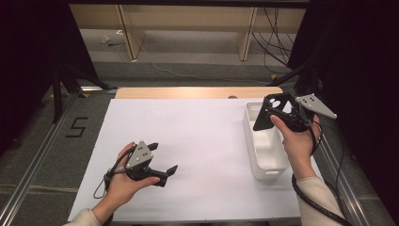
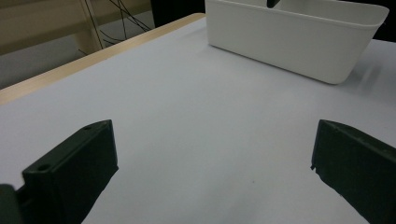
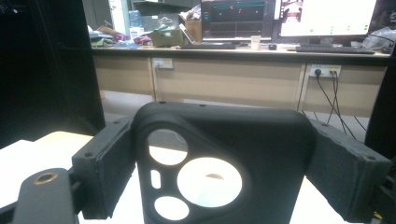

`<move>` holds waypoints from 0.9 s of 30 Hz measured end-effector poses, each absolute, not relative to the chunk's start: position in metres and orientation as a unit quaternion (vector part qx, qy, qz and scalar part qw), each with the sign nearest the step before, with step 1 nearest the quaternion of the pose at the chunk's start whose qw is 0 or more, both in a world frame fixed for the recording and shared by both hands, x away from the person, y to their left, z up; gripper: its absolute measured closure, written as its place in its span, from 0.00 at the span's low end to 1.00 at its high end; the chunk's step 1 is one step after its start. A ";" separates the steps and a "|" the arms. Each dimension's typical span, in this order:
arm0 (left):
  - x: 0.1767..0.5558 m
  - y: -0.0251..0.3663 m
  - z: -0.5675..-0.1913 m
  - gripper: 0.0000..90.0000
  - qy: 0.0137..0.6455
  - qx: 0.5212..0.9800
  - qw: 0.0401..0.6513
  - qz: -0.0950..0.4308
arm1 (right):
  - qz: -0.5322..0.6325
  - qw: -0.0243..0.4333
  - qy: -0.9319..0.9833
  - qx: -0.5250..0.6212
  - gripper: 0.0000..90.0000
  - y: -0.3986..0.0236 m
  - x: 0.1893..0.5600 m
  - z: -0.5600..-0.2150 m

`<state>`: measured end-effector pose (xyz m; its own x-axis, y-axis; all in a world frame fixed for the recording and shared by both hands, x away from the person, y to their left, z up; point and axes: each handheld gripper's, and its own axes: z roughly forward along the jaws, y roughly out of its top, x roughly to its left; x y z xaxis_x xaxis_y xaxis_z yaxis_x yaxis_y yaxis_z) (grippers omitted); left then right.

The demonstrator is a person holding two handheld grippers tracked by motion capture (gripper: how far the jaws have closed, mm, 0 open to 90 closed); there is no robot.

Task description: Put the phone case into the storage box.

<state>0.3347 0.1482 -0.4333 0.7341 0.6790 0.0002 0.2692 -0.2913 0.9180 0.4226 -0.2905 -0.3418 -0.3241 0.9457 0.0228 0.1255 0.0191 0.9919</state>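
A: Logging the right gripper (image 1: pixel 272 114). It is hovering over the far end of the white bin (image 1: pixel 277 165), jaws clamped on a black phone case (image 1: pixel 274 109). In the right gripper view the case (image 3: pixel 243 140) is sitting upright between the two pads, camera cut-outs facing the lens, each side edge pressed by a jaw.

B: And the left gripper (image 1: pixel 162 159)?

A: It is resting low over the white sheet (image 1: pixel 197 141), near the person's side, jaws spread wide with nothing between them. Ahead of it and off to its right, the bin wall (image 2: pixel 299 39) is showing, well apart.

B: Judgement on the step?

A: The case is probably being carried for placing into the bin. The bin interior lies directly below the jaws, so little sideways travel looks needed.

B: How to do it well?

A: Lower first, so the case's bottom edge is inside the walls before releasing. Keep it clear of the rim just beside the gripper; the case is thin and flexible, and could catch there. Tilt it flat toward the bin floor, then open the jaws slowly.

B: Left gripper's role?

A: Stay put, clear of the bin.
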 end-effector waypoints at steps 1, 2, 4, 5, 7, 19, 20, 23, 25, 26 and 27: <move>0.335 0.148 -0.433 0.00 0.305 0.778 0.511 0.201 | 0.543 0.378 0.606 0.442 0.18 -0.291 0.423 -0.342; 0.335 0.148 -0.433 0.00 0.305 0.778 0.512 0.201 | 0.543 0.377 0.606 0.442 0.18 -0.290 0.423 -0.342; 0.335 0.149 -0.433 0.00 0.307 0.777 0.512 0.200 | 0.542 0.377 0.607 0.443 0.18 -0.291 0.423 -0.342; 0.335 0.149 -0.433 0.00 0.307 0.777 0.512 0.200 | 0.542 0.376 0.607 0.443 0.18 -0.291 0.423 -0.342; 0.335 0.149 -0.433 0.00 0.307 0.776 0.513 0.200 | 0.542 0.378 0.606 0.443 0.18 -0.291 0.424 -0.342; 0.336 0.150 -0.433 0.00 0.306 0.777 0.512 0.201 | 0.533 0.380 0.612 0.444 0.18 -0.291 0.429 -0.348; 0.336 0.150 -0.434 0.00 0.308 0.776 0.513 0.200 | 0.532 0.380 0.612 0.444 0.18 -0.290 0.429 -0.348; 0.336 0.150 -0.434 0.00 0.307 0.776 0.512 0.202 | 0.532 0.380 0.613 0.444 0.18 -0.290 0.431 -0.349; 0.336 0.150 -0.434 0.00 0.308 0.776 0.513 0.201 | 0.530 0.381 0.614 0.444 0.18 -0.290 0.431 -0.349; 0.336 0.150 -0.434 0.00 0.308 0.776 0.512 0.202 | 0.530 0.381 0.613 0.445 0.18 -0.290 0.431 -0.349; 0.336 0.150 -0.434 0.00 0.307 0.776 0.513 0.202 | 0.530 0.382 0.613 0.444 0.18 -0.291 0.432 -0.349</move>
